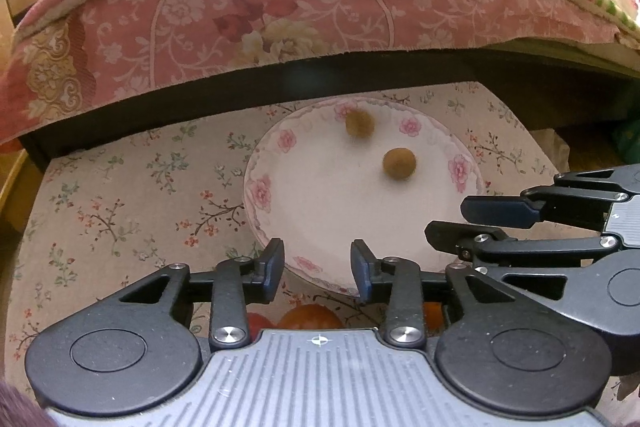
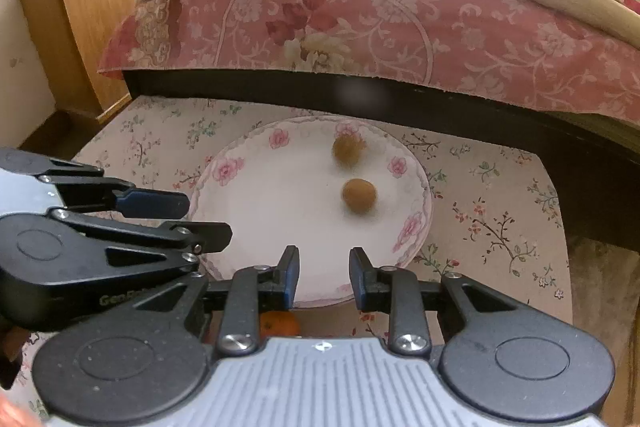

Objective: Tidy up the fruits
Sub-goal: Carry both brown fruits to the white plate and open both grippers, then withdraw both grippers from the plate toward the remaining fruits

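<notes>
Left wrist view: my left gripper (image 1: 317, 269) hangs released and empty over the plate's (image 1: 320, 203) near rim; two brown fruits (image 1: 399, 164) sit on its far half. Right gripper (image 2: 324, 277) is likewise parted, holding nothing. Orange fruits (image 1: 308, 317) lie beneath and behind both sets of fingers, toward me. I judge the left one closer to them; round, no axis to align.

Small table (image 1: 120, 195) under floral cloth, far edge tucked beneath bed. White plate (image 1: 320, 211) with pink flowers sits mid-table toward far edge. Orange fruit (image 1: 308, 317) lies on cloth at near edge, just beside plate.
</notes>
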